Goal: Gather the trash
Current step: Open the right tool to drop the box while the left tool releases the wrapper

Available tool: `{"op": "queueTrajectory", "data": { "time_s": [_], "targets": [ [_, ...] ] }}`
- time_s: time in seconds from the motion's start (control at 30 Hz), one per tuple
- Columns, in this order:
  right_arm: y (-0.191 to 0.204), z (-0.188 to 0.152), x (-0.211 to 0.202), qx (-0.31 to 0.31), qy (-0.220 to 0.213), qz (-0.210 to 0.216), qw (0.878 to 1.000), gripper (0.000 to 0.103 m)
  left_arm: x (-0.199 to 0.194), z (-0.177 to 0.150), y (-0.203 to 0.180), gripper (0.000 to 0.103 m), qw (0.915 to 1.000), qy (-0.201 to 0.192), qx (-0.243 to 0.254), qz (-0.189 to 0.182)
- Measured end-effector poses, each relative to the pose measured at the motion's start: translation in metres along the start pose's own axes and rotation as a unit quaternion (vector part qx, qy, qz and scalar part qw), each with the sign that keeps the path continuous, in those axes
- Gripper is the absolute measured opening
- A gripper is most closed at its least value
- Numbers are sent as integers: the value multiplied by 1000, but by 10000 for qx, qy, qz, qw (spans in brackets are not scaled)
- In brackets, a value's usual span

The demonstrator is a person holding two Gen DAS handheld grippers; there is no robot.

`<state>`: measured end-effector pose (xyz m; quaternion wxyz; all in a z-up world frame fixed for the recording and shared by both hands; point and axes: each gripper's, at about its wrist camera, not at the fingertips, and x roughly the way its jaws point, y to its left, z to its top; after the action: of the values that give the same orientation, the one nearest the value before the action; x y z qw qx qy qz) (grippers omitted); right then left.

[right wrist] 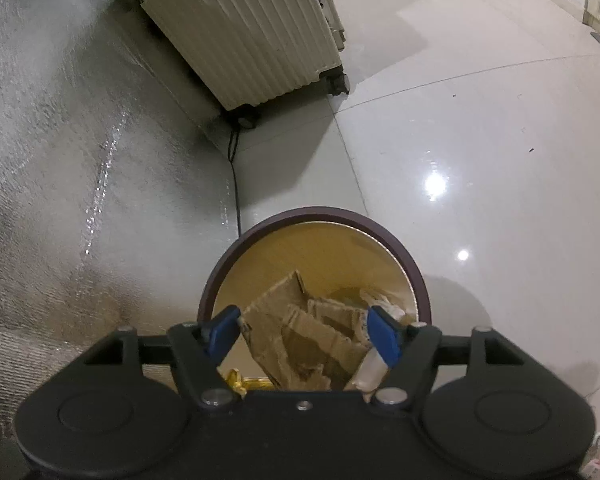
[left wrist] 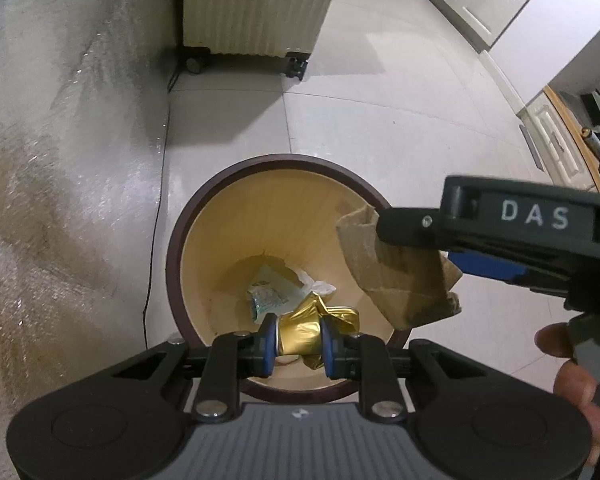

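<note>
A round bin with a dark brown rim and yellow inside stands on the tiled floor. At its bottom lie a teal-and-white wrapper and white tissue. My left gripper is over the bin's near edge, shut on a crumpled gold foil wrapper. My right gripper hangs above the bin with its jaws wide. A torn piece of brown cardboard sits loose between the blue pads. In the left wrist view the cardboard hangs at the right gripper, over the bin's right side.
A cream ribbed suitcase on wheels stands behind the bin. A silvery textured surface fills the left side, with a black cable along its edge. White cabinets are at the far right. A hand holds the right gripper.
</note>
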<state>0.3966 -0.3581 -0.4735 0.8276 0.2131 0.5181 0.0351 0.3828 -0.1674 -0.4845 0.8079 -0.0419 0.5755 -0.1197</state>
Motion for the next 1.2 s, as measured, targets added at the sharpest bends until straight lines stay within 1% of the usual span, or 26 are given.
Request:
{"op": "queueTrajectory", "data": {
  "time_s": [0.17, 0.27, 0.37, 0.4, 0.47, 0.5, 0.53, 0.67, 0.73, 0.83, 0.9, 0.97, 1.2],
  "targets": [
    [0, 4, -7, -78, -158, 136, 9998, 74, 4, 1, -5, 24, 9997, 80, 210, 48],
    [2, 11, -9, -69, -238, 220, 9995, 75, 7, -2, -1, 24, 9996, 170, 207, 56],
    [3, 9, -9, -146, -185, 157, 9996, 76, 9, -1, 4, 24, 9998, 177, 102, 84],
    [3, 8, -8, -180, -140, 113, 9997, 76, 8, 0, 6, 25, 9998, 159, 53, 56],
    [2, 4, -5, -229, -21, 13, 9997, 76, 7, 1, 8, 42, 9999, 156, -49, 7],
    [0, 1, -3, -229, 45, -28, 9997, 76, 6, 2, 8, 54, 9999, 142, -87, 28],
    [-2, -1, -2, -219, 98, -52, 9997, 76, 5, 1, 8, 60, 9999, 129, -83, 52],
    [-9, -7, -2, -198, 246, -52, 9995, 77, 5, 0, 7, 63, 9997, 223, -41, 133],
    [-9, -10, -4, -229, 281, -38, 9993, 78, 4, 0, 7, 67, 9996, 249, -15, 143],
    [-9, -14, -5, -309, 331, -66, 9990, 79, 3, -2, 4, 69, 9993, 310, 92, 185],
    [-10, -17, -6, -355, 360, -86, 9987, 80, 1, -4, 5, 70, 9992, 323, 112, 208],
    [-10, -19, -8, -408, 391, -83, 9984, 83, -2, -4, 6, 73, 9991, 339, 109, 236],
    [-9, -22, -16, -585, 365, -119, 9975, 88, -10, -3, 7, 74, 9989, 322, 114, 307]
  ]
}}
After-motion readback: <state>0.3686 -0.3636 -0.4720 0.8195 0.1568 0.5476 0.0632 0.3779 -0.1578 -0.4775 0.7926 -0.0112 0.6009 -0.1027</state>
